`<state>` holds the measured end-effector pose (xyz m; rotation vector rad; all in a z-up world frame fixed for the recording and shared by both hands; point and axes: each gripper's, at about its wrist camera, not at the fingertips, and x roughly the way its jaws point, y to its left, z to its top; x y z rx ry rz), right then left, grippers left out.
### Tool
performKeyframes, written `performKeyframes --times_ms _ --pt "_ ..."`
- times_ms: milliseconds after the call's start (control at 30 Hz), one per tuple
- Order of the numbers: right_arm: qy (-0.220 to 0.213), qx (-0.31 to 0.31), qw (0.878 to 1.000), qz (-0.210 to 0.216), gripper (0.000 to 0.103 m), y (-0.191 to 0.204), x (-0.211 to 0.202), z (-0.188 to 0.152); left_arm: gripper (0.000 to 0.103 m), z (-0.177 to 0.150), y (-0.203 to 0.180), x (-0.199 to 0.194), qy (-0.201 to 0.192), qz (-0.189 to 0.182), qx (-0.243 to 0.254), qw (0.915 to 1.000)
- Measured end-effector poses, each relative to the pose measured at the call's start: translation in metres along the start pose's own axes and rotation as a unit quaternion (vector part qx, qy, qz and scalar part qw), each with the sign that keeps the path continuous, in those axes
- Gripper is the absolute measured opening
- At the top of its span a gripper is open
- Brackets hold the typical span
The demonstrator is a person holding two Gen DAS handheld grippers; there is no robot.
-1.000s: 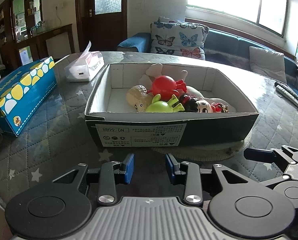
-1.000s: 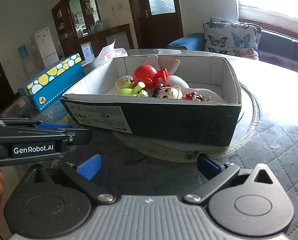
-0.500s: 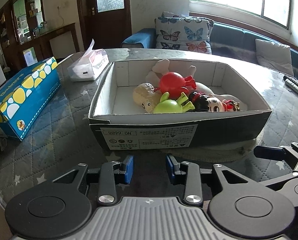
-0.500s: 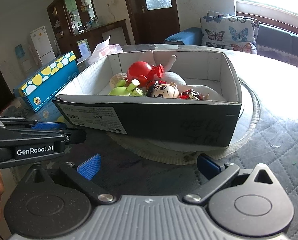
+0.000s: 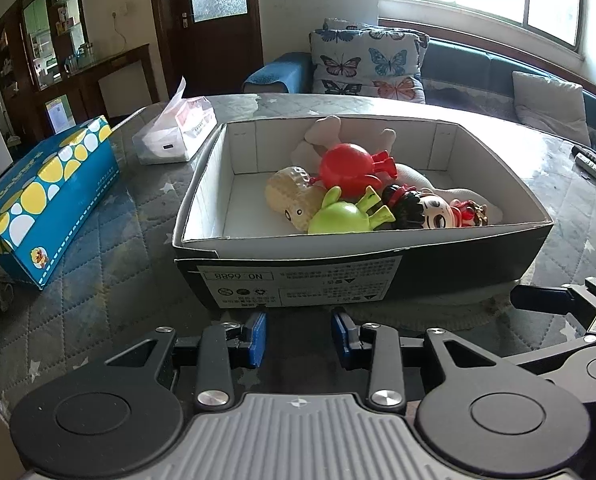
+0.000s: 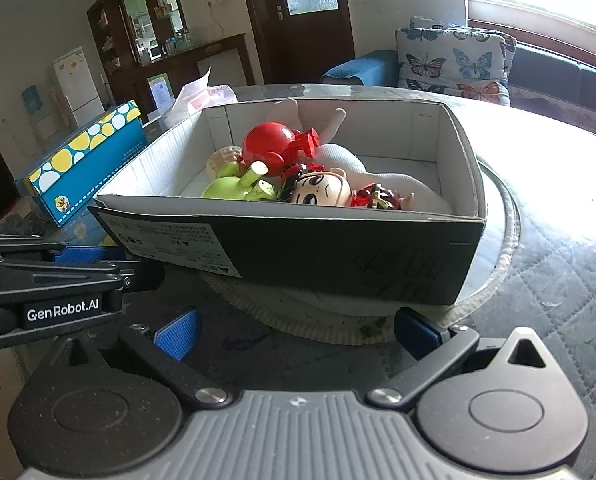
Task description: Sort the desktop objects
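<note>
Shoebox (image 5: 306, 276) of toys (image 5: 346, 196) at twelve o'clock, rim clear.
Left gripper (image 5: 298, 338) narrowly parted, right gripper (image 6: 294, 332) wide; both empty over bare quilted tabletop (image 5: 110, 280).

A blue cardboard box with yellow and white spots (image 5: 50, 196) lies on the quilted grey star-patterned table cover (image 5: 110, 280), near a white tissue pack (image 5: 174, 136). Behind stand a butterfly-print cushion (image 5: 370, 64), a dark wooden door (image 5: 210, 28) and a white fridge (image 6: 76, 80).
</note>
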<state>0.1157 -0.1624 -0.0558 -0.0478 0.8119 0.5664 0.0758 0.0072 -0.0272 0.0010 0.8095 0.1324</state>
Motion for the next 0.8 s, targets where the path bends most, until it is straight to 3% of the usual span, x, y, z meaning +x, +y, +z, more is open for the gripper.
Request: performKeyframes --times_ms 800 --pt "0.005 0.001 1.000 0.001 0.103 -0.0043 0.0082 0.0057 0.036 0.0034 0.0007 0.0051 -0.001 0.001 -0.008 1.0000"
